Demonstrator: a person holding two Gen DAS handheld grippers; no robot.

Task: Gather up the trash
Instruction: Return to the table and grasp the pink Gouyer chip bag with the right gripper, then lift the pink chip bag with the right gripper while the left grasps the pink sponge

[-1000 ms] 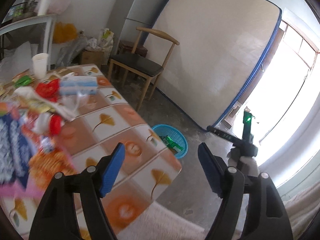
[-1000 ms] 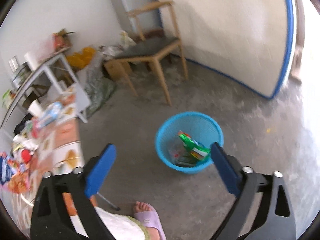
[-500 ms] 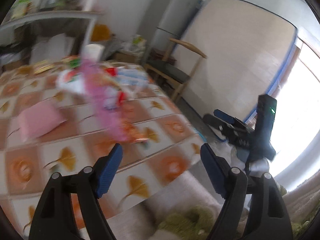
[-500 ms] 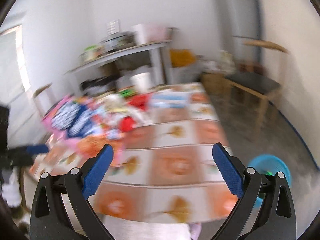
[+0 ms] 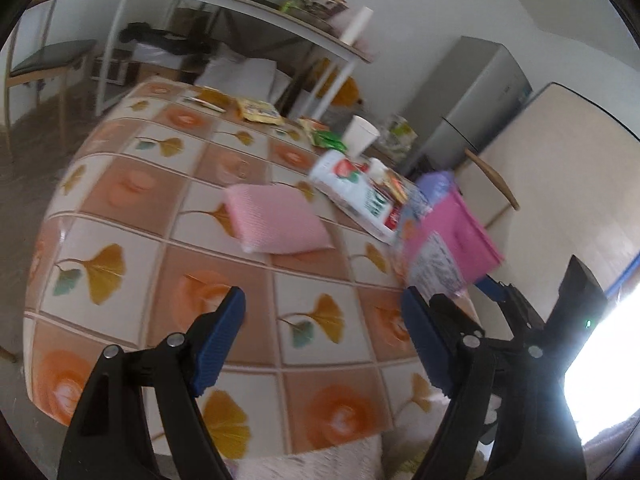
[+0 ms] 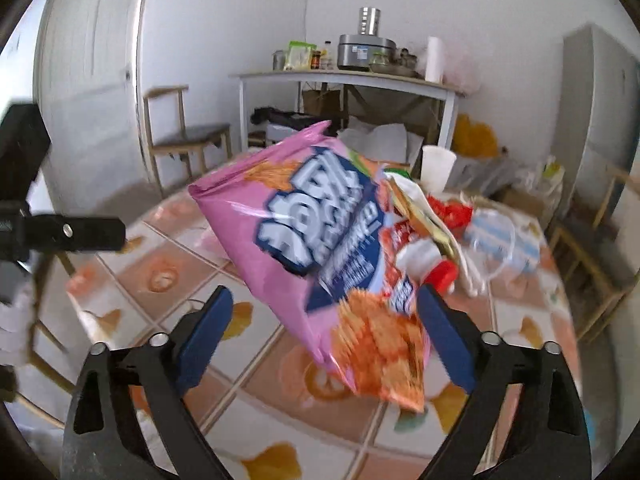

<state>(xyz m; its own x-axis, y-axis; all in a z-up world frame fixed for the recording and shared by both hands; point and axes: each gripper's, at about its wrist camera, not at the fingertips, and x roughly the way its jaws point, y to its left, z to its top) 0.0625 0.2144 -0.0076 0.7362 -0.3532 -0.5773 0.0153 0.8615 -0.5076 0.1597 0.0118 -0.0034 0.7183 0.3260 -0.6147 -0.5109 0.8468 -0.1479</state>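
While the pink snack bag (image 6: 320,248) stands tilted on the tiled worktop (image 6: 256,360), its lower end lies between the jaws of the right gripper (image 6: 320,340), which are closing but not yet pressing on it. Behind the bag crowd a red-and-white wrapper (image 6: 436,256), a clear plastic pack (image 6: 500,236) and a white paper cup (image 6: 436,168). The left gripper (image 5: 324,340) hangs wide open and empty over bare tiles; ahead lies a pink cloth (image 5: 276,220).

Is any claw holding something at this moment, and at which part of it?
Nothing is held. The right claw is closing around the pink snack bag's lower end, not touching; the left claw is empty.
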